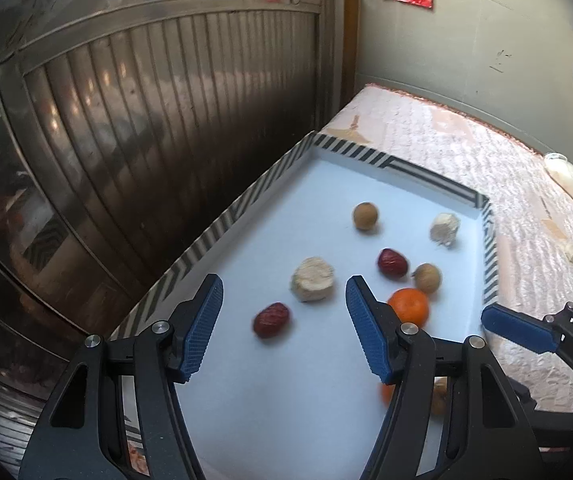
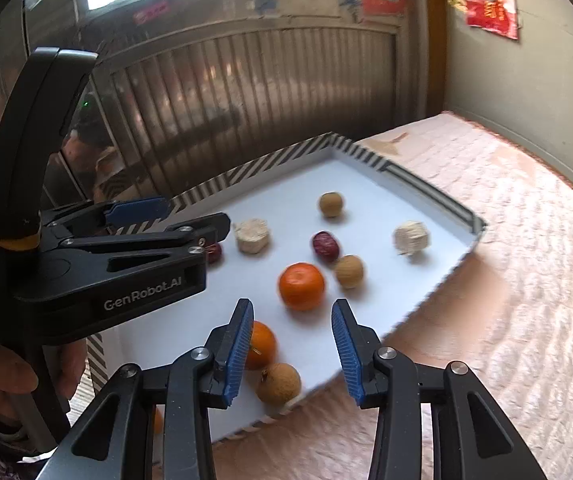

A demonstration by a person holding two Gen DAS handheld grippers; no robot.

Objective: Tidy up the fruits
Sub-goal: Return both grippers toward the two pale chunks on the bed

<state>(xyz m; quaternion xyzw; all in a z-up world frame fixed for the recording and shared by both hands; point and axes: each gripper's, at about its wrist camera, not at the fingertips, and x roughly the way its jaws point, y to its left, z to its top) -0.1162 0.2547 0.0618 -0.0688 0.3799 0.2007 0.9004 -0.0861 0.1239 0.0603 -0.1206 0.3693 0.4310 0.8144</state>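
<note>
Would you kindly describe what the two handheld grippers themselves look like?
Both are matte black plastic with cut-out linkage arms and silver pivot pins. The left gripper and right gripper carry blue ribbed finger pads. The left's side, seen from the right wrist, reads "GenRobot.AI" in white, with a yellow band around its curved black handle.

My left gripper [image 1: 284,322] is matte black plastic, with two angled arms that have long triangular cut-outs. Each arm ends in a bright blue finger pad [image 1: 202,328] covered in a fine ribbed grid. Round silver screws mark the pivot joints. My right gripper [image 2: 292,346] has the same black frame, blue ribbed pads [image 2: 238,346] and silver screws. Seen from the right wrist camera, the left gripper's body carries white lettering reading "GenRobot.AI" and a yellow band around its tall black handle. My left hand [image 2: 14,376] shows bare skin below it.
</note>
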